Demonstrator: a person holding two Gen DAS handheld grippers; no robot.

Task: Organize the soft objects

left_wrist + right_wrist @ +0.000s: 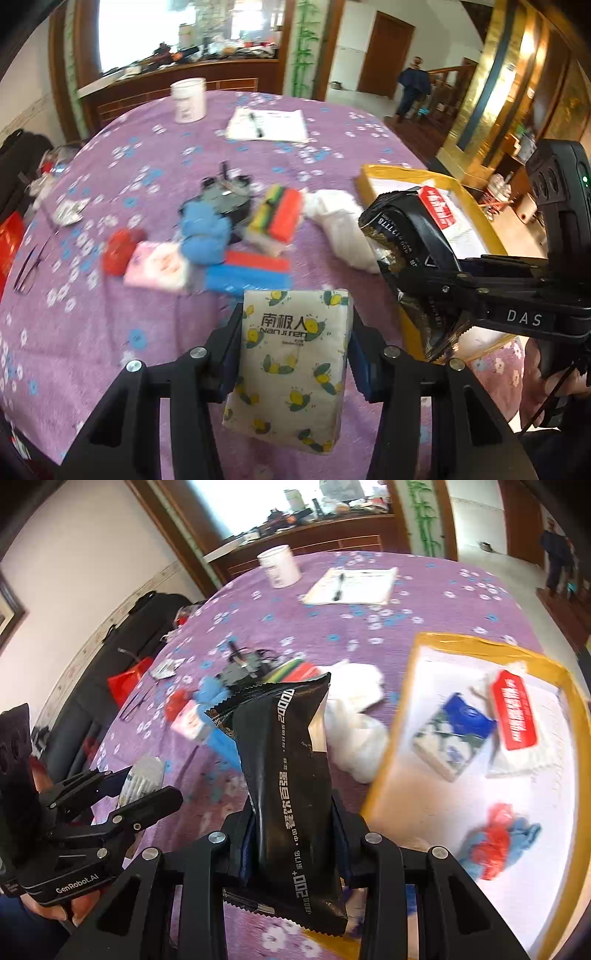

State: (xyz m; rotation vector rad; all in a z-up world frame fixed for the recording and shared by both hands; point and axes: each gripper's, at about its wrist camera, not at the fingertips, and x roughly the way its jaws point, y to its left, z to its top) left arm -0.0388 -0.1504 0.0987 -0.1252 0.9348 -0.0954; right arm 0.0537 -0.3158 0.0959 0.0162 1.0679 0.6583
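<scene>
Over the purple flowered counter (155,177), the left tongs (295,354) clamp a bee-printed white tissue pack (291,369) while the right tongs (291,849) clamp a long black foil packet (291,790).

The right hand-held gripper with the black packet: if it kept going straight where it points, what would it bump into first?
Probably the white crumpled bag on the purple tablecloth, just past the black packet the right hand-held gripper holds. Depth is unclear, so it might meet the box's yellow rim beside it.
</scene>
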